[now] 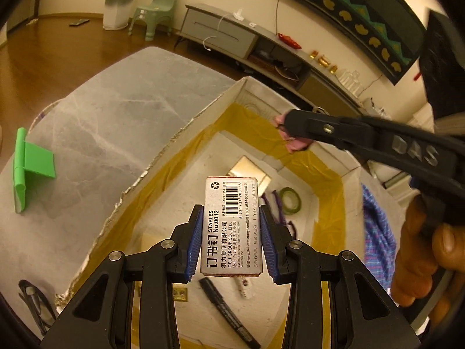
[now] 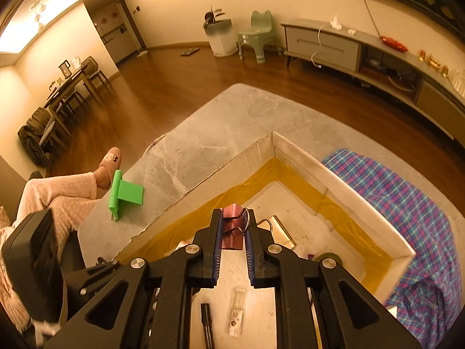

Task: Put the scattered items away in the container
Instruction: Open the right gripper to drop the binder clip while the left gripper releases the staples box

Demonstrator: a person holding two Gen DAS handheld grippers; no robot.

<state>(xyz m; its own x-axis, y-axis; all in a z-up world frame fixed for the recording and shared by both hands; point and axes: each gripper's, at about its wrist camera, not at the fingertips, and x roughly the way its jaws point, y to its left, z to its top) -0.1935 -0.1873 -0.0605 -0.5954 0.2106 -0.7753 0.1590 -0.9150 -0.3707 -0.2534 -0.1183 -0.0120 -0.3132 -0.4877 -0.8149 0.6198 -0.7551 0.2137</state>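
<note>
My left gripper is shut on a silver box of staples and holds it over the open white box with yellow tape inside. My right gripper is shut on a pink binder clip, also above the box; it shows from the side in the left wrist view. Inside the box lie a black marker, a green tape roll, purple cord, a gold flat item and a small clear tube.
A green plastic stand lies on the grey marble table left of the box; it also shows in the right wrist view. A plaid cloth lies right of the box. Black cable sits at the table's near left.
</note>
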